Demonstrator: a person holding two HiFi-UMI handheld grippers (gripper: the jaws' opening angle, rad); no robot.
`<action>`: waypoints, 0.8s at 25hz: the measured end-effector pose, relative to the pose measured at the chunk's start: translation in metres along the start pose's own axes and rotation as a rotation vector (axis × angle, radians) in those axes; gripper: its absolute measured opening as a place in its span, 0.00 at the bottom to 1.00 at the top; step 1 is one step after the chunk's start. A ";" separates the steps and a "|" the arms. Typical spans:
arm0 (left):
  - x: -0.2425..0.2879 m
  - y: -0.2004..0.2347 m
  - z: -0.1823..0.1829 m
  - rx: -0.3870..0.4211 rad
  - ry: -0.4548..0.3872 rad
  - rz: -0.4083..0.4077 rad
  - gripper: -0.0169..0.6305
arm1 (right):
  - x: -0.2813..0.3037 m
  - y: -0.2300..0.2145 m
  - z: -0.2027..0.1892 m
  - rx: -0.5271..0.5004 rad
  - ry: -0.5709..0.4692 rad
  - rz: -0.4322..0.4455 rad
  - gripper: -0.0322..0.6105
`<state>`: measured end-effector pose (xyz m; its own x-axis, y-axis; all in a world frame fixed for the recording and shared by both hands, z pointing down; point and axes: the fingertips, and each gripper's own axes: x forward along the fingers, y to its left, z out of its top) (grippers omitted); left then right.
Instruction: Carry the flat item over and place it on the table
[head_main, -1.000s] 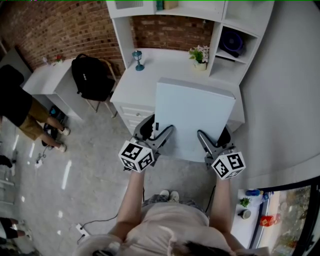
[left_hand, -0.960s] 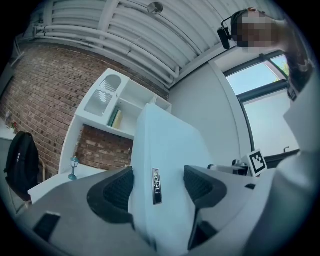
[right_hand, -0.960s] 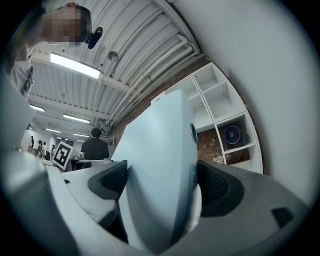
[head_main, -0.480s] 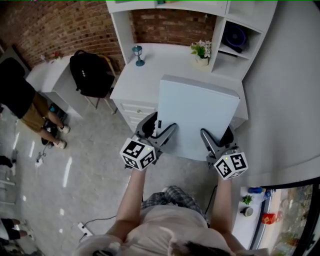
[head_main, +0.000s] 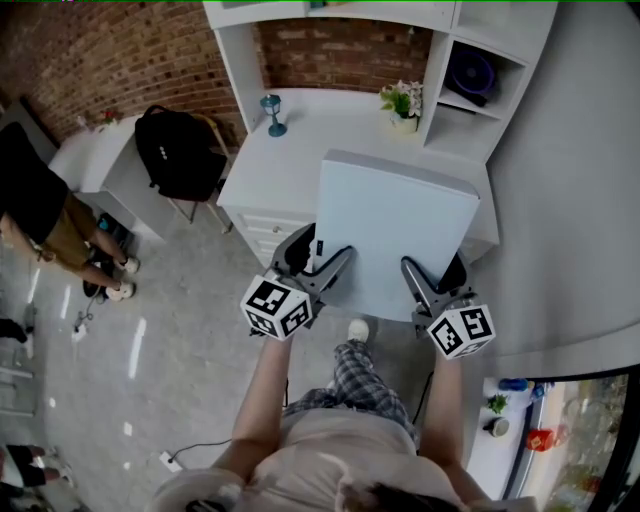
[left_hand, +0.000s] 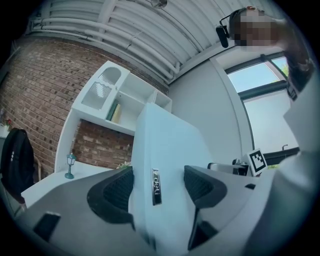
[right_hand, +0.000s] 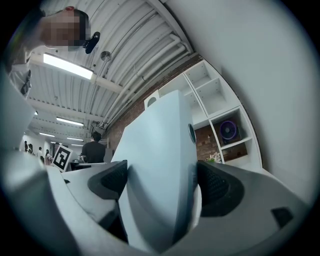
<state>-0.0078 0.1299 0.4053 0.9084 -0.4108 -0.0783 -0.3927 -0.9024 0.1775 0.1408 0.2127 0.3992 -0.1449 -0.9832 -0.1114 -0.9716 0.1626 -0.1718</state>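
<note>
A flat pale blue-grey laptop (head_main: 395, 230) is held level in the air, its far half over the white desk (head_main: 300, 150). My left gripper (head_main: 315, 262) is shut on its near left edge. My right gripper (head_main: 432, 270) is shut on its near right edge. In the left gripper view the laptop (left_hand: 165, 165) fills the gap between the dark pads (left_hand: 116, 192), a small logo plate on its edge. The right gripper view shows the same laptop (right_hand: 157, 165) clamped between its pads (right_hand: 220, 187).
On the desk stand a small teal lamp (head_main: 272, 112) and a potted plant (head_main: 402, 103) under white shelves (head_main: 470, 70). A black backpack (head_main: 180, 152) hangs on a chair at the left, beside another white table (head_main: 85, 160). A person (head_main: 45, 220) stands far left.
The laptop and both grippers have edged slightly forward over the desk. The carrier's leg and shoe have stepped forward below the laptop. The person at the left shifted a little.
</note>
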 end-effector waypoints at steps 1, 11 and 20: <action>0.005 0.005 0.000 0.000 0.001 0.000 0.52 | 0.006 -0.004 0.000 0.002 0.001 -0.001 0.74; 0.072 0.075 0.010 0.005 -0.007 0.022 0.52 | 0.096 -0.051 0.003 -0.008 0.006 0.021 0.74; 0.156 0.153 0.006 0.011 0.004 0.069 0.52 | 0.198 -0.119 -0.010 0.006 0.031 0.066 0.74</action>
<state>0.0726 -0.0732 0.4147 0.8795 -0.4719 -0.0624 -0.4563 -0.8731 0.1716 0.2261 -0.0021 0.4073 -0.2149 -0.9723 -0.0921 -0.9585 0.2281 -0.1711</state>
